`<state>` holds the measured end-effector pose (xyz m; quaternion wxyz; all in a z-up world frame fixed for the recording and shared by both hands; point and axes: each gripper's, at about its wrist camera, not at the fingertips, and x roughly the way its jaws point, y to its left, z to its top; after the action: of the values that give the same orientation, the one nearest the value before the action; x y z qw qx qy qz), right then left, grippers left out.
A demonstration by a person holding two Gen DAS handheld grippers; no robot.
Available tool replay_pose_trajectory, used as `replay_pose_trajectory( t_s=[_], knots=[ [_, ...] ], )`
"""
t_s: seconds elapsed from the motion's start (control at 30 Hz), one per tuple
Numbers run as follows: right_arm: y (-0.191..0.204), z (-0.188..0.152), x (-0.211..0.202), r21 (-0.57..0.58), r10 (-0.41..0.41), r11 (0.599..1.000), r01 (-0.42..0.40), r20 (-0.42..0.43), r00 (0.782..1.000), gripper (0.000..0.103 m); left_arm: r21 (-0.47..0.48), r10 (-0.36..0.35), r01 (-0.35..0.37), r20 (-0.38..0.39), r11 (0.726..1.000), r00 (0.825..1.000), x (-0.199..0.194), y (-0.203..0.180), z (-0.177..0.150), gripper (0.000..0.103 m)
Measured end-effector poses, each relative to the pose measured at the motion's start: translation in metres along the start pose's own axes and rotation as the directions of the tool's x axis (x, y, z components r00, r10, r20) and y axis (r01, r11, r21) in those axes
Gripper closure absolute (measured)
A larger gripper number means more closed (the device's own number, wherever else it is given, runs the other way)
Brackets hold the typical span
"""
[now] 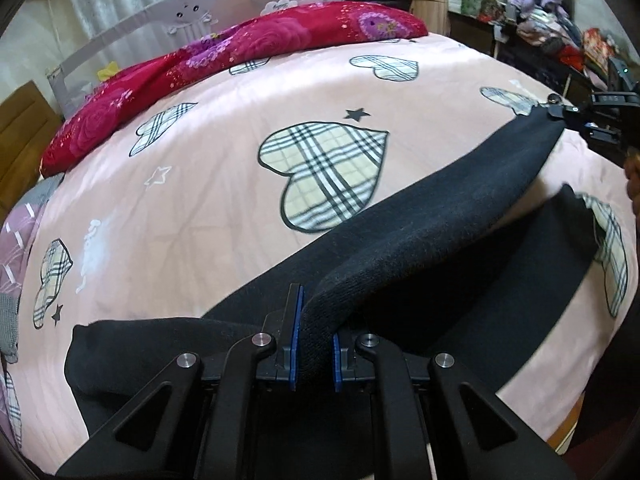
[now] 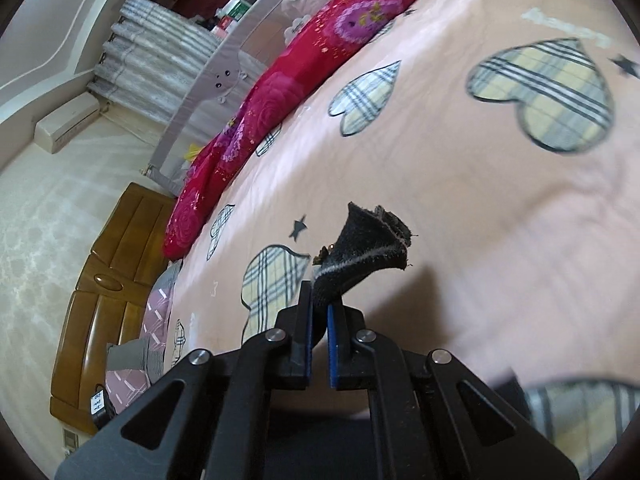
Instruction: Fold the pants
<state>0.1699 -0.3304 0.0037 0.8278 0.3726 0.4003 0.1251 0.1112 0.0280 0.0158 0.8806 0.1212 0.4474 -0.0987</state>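
Observation:
Black pants (image 1: 440, 216) lie partly on the pink bed cover (image 1: 200, 208). My left gripper (image 1: 316, 344) is shut on a bunched fold of one leg near the pants' body. That leg stretches up and to the right, lifted off the bed, to my right gripper (image 1: 568, 114), which pinches its far end. In the right wrist view my right gripper (image 2: 320, 320) is shut on the leg cuff (image 2: 368, 248), which sticks up above the fingers. The other leg (image 1: 520, 280) lies flat on the bed beneath.
A red floral quilt (image 1: 224, 64) lies along the far side of the bed beside a grey bed rail (image 1: 160, 20). A wooden headboard (image 2: 108, 280) stands at the left. Clutter and clothes (image 1: 552, 28) are piled at the back right.

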Motion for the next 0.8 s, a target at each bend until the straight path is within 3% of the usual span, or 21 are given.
replay_pose_trajectory(
  t_s=[0.3, 0.8],
  knots=[
    [-0.028, -0.058, -0.048, 0.052, -0.052, 0.997, 0.051, 0.018, 0.998, 0.096, 0.003, -0.004, 0.004, -0.007, 1.000, 1.000, -0.011, -0.016, -0.029, 0.092],
    [-0.060, -0.106, -0.060, 0.059, -0.161, 0.985, 0.163, -0.025, 0.987, 0.096, 0.009, 0.019, -0.019, -0.062, 1.000, 0.998, -0.003, -0.038, -0.066, 0.092]
  ],
)
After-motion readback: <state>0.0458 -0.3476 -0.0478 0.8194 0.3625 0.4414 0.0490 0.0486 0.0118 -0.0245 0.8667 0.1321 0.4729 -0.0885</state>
